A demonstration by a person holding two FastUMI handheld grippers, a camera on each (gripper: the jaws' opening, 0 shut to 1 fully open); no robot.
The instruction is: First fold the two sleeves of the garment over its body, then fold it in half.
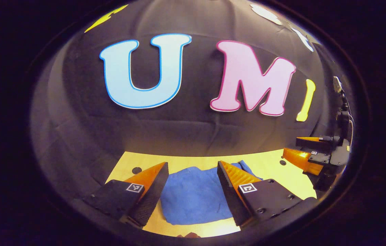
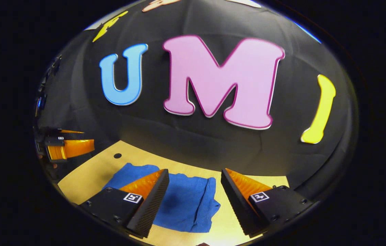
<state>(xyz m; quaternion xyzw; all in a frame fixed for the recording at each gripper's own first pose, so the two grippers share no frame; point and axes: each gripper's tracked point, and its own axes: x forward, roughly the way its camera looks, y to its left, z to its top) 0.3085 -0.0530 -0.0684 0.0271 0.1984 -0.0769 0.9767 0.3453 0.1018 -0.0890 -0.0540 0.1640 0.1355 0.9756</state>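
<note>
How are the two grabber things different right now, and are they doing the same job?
Seen from the left gripper view, the left gripper frames the blue garment between its fingers, while the right gripper hangs off to the side, past the garment's edge. The left gripper points across the wooden table toward the wall; the right gripper points sideways, toward the garment. What they share: both are open and hold nothing, and both are raised above the table.

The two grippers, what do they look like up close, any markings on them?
The left gripper has two wedge-shaped fingers tapering forward, their inner faces finely ribbed, on flat dark mounting blocks with screw heads. Each block carries a small square black-and-white marker tag. The right gripper is built the same, with its own pair of tags.
</note>
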